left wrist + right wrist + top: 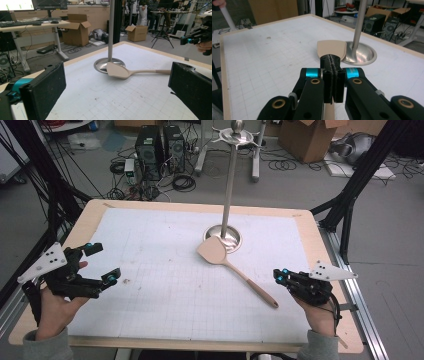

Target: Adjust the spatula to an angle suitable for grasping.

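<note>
The spatula (235, 266) is lying on the surface (150, 270), blade leaning on the stand's base (223, 238). The right tongs (278, 277) are resting pressed together, empty, beside its handle, while the left tongs (102, 263) are gaping apart; they should be reopening and straddling the handle squarely before squeezing.

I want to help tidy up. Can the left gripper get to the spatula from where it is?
Probably yes. The left gripper is open, and bare white mat lies between it and the beige spatula. The spatula's blade leans on the metal stand's base, beyond that gap.
</note>
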`<state>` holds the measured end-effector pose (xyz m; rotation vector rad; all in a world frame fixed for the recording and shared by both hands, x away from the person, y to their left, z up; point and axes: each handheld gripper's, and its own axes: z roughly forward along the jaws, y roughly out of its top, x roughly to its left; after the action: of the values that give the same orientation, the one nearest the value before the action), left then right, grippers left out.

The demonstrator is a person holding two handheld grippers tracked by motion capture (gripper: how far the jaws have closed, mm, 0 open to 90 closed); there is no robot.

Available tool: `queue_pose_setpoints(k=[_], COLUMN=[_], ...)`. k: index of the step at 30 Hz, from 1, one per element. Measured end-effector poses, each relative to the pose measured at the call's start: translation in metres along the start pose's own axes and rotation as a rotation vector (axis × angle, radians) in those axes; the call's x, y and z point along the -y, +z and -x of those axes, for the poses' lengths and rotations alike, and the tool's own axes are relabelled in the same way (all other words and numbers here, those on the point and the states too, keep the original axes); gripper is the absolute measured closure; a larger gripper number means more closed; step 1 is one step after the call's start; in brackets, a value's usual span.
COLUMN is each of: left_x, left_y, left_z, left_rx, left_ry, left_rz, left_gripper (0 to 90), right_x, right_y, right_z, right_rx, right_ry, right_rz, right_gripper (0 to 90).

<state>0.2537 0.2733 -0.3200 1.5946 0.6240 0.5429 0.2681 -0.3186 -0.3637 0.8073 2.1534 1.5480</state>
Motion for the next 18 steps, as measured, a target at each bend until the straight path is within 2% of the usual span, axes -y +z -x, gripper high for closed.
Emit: queue_pose_setpoints(k=[7, 9, 18], left_x=[0.000, 0.000, 0.000], left_y=[0.000, -0.001, 0.001], left_z=[0.000, 0.000, 0.000], left_rx=[0.000, -0.001, 0.001], left_ry=[-0.002, -0.004, -0.003], left_rz=[0.003, 0.004, 0.000], left_gripper=[1.7, 1.7, 1.7], right_x=[0.007, 0.009, 0.018], right_y=[0.014, 0.017, 0.027], right_z=[0.002, 0.003, 0.007], right_rx=[0.018, 0.021, 0.013], right_ry=[-0.006, -0.019, -0.015], right_rz=[-0.077, -0.085, -0.113], right_gripper=[89.5, 89.6, 89.6])
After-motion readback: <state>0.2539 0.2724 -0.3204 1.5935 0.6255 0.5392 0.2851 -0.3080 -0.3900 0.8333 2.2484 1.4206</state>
